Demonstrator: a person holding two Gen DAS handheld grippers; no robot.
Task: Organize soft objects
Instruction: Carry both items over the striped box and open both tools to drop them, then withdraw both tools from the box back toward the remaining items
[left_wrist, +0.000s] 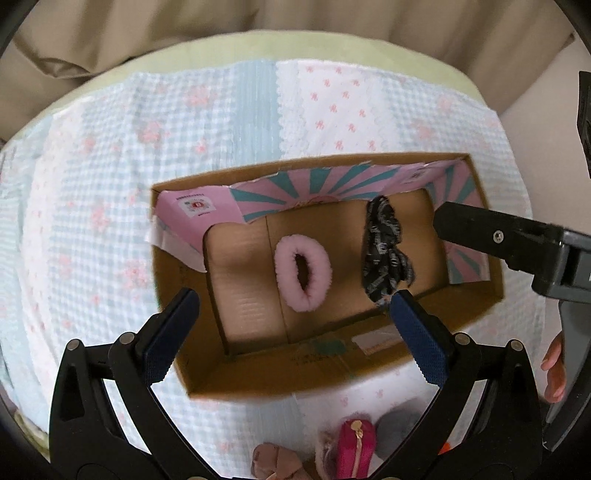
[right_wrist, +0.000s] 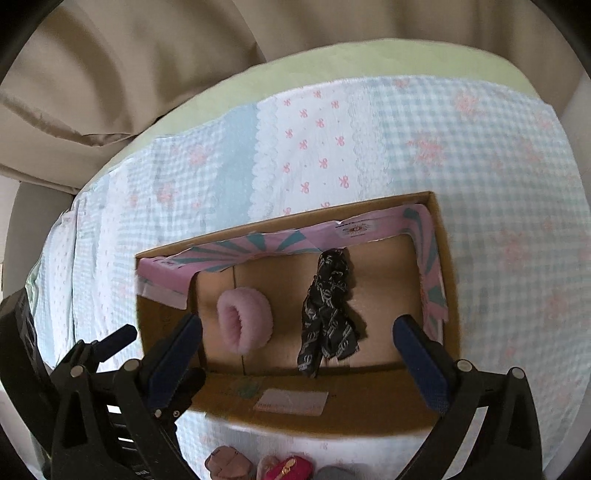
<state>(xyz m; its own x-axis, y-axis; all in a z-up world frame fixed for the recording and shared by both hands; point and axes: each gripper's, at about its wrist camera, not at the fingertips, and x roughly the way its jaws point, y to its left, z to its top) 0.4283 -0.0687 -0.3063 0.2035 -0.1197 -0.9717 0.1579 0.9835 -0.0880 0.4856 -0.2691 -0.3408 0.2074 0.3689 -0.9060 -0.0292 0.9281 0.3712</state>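
An open cardboard box (left_wrist: 369, 373) (right_wrist: 448, 258) lies on the bed. Inside it lie a fluffy pink ring (left_wrist: 303, 272) (right_wrist: 244, 317) and a black patterned cloth (left_wrist: 384, 251) (right_wrist: 328, 317). My left gripper (left_wrist: 291, 328) is open and empty, just above the box's near wall. My right gripper (right_wrist: 299, 350) is open and empty above the box; one of its fingers (left_wrist: 480, 232) reaches in from the right in the left wrist view. A magenta pouch (left_wrist: 354, 446) (right_wrist: 291, 467), a brown soft item (left_wrist: 275, 461) (right_wrist: 227, 461) and a grey soft item (left_wrist: 399, 424) lie on the bed near me.
The bed has a blue-and-white gingham quilt with pink bows (left_wrist: 110, 184) (right_wrist: 498, 184) over a pale green sheet (left_wrist: 229, 48). Beige curtains (right_wrist: 129, 74) hang behind. The box has a pink and teal liner (left_wrist: 332, 184). The left gripper's body (right_wrist: 44, 350) is at the right view's lower left.
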